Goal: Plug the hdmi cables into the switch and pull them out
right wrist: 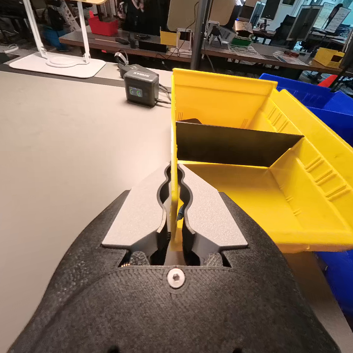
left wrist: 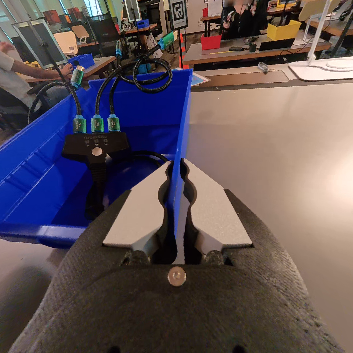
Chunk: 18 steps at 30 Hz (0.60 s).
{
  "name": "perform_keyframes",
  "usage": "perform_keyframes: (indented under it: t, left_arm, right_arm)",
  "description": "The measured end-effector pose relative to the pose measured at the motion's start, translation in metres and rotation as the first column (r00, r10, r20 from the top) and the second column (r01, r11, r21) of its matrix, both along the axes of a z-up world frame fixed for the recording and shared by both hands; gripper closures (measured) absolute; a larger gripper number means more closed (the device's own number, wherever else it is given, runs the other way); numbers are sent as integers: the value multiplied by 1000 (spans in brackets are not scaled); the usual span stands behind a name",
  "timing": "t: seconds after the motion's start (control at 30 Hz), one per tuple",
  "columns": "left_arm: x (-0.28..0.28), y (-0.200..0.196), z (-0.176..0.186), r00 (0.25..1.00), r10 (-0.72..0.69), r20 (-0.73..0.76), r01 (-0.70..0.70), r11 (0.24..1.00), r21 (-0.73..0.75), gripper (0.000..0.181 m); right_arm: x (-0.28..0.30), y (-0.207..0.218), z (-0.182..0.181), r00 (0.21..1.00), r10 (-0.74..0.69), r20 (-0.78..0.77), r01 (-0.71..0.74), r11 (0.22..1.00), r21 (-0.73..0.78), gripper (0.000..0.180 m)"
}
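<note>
The left gripper (left wrist: 176,162) is pinching the right side wall of a blue bin (left wrist: 133,107) sitting on the grey tabletop (left wrist: 267,152). Inside that bin the black switch (left wrist: 96,146) is lying flat, with three green-ended hdmi cables (left wrist: 97,125) sitting plugged in side by side along its far edge and looping up over the bin's back wall. The right gripper (right wrist: 174,165) is clamping the left wall of a yellow bin (right wrist: 238,99) holding a black divider (right wrist: 235,146).
</note>
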<state>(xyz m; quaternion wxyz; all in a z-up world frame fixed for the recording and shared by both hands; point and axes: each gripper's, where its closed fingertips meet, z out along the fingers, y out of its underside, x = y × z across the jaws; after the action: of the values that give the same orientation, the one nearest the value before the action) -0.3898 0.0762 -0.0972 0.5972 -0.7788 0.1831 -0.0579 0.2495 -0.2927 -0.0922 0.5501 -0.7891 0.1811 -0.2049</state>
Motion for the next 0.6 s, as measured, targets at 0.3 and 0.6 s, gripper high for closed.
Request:
perform_keyframes:
  t: [0.3,0.6]
  left_arm:
    - [-13,17,0,1000,24,2,-24,1000,-12,175]
    - [-15,19,0,1000,13,1,-13,1000,-13,175]
  right_arm:
    - [2,-2,0,1000,-13,9,13,1000,-10,178]
    - [4,-7,0,1000,28,0,-28,1000,9,177]
